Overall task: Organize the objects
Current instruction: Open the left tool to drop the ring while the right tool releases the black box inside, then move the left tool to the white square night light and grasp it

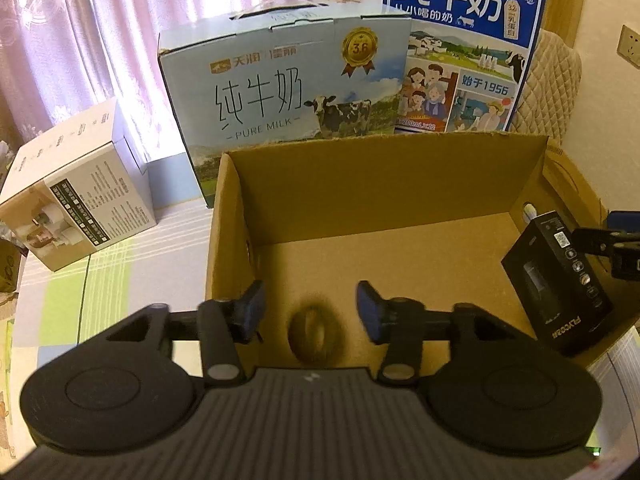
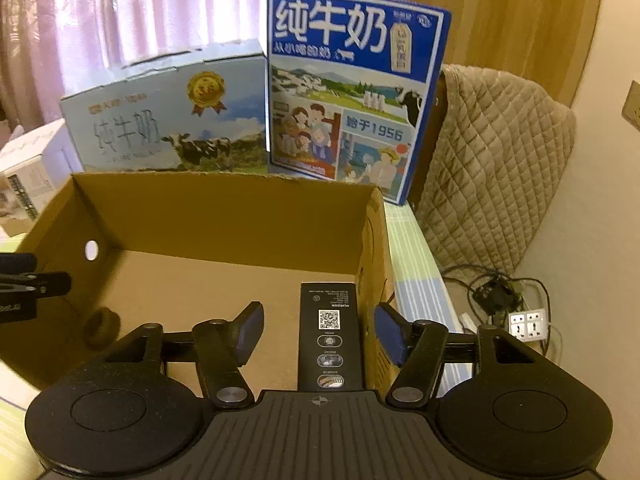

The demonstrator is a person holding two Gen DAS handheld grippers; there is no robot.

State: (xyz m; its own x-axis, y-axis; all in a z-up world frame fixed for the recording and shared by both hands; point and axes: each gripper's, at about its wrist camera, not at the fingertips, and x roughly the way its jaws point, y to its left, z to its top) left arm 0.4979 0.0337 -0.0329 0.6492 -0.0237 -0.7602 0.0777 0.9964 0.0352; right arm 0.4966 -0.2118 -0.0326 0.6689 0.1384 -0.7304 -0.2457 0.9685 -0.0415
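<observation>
Left wrist view showed the left gripper (image 1: 310,312) with its jaws spread and nothing pinched between the blue pads (image 1: 252,308). Directly between and just beyond them lay a small brown ring (image 1: 316,334), blurred in this view, flat on the floor of the cardboard box (image 1: 376,184). It lay on the gripper's centre line, clear of both pads, near the box's near wall. No long axis could be assigned to it: it appeared roughly round with a central hole.

Right wrist view showed the right gripper (image 2: 318,330) likewise spread, neither pad pressing on anything. A black carton (image 2: 328,336) stood between the jaws, closer to the right-hand pad, leaning against the box's right wall. Its long axis ran away from the camera, in line with the fingers. The left wrist view confirmed the carton (image 1: 558,284) tilted against that wall, with the right gripper's fingers beside it and apart from it.

Both objects therefore appeared placed inside the box and released. The ring lay nearer the left hand, the carton nearer the right. Any withdrawal would need to run straight back along each gripper's own axis, since the carton's lean looked unstable and a sideways brush from the right-hand pad could topple it.

Behind the box stood a pale blue milk case (image 1: 280,92) and a dark blue milk case (image 1: 460,52).
</observation>
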